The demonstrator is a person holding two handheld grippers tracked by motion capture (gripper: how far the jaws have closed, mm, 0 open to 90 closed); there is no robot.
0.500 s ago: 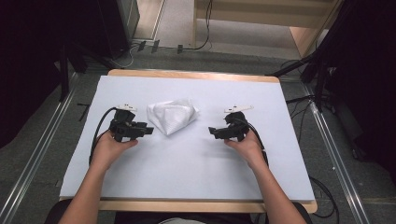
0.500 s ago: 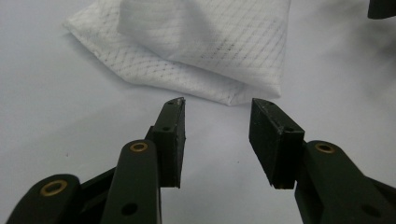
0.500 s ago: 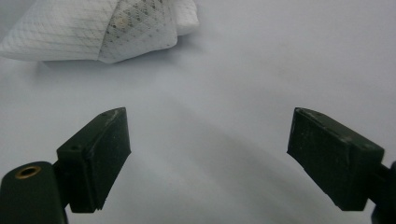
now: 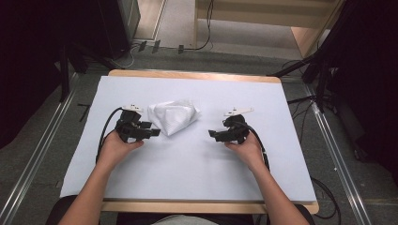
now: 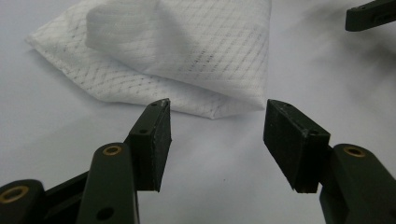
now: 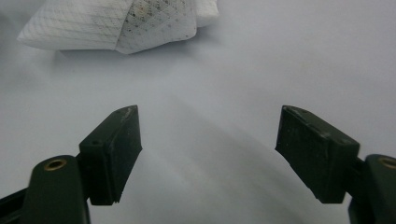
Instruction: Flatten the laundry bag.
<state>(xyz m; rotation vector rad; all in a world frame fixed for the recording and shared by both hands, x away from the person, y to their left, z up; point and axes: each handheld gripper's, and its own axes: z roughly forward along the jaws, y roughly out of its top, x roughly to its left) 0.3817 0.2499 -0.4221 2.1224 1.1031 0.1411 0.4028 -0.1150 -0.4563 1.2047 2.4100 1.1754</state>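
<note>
The worktop [image 4: 197, 187] is the biggest thing here, a wooden board whose edge shows at the near and far sides, covered almost wholly by a pale blue-white sheet [image 4: 187, 164]. Grey floor and metal rails run along both flanks, and dark cables lie on the floor toward 12 and 3 o'clock.

Next in size come the person's two bare forearms, which enter from 6 o'clock and spread out toward 10 and 2 o'clock.

A crumpled white cloth [image 4: 172, 116] lies on the sheet a little toward 11 o'clock from the middle of the worktop. It is folded loosely into a rough wedge, with a fine diamond-grid weave plain in the left gripper view [image 5: 187, 51], and it rests flat with nothing on it.

The left hand-held gripper [image 4: 154, 133] sits at 9 o'clock of the cloth, just beside it, its tips pointing toward 3 o'clock. Its jaws stand wide apart with nothing between them; in its own view the nearest cloth corner lies just beyond the gap [image 5: 217, 135], not touched by the pads.

The right hand-held gripper [image 4: 212, 135] is at 3 o'clock of the cloth and well apart from it, tips pointing toward 9 o'clock. Its jaws are also spread wide and grip nothing; bare sheet lies between them [image 6: 208, 154], and the cloth [image 6: 116, 23] shows far off at 11 o'clock in that view.
</note>
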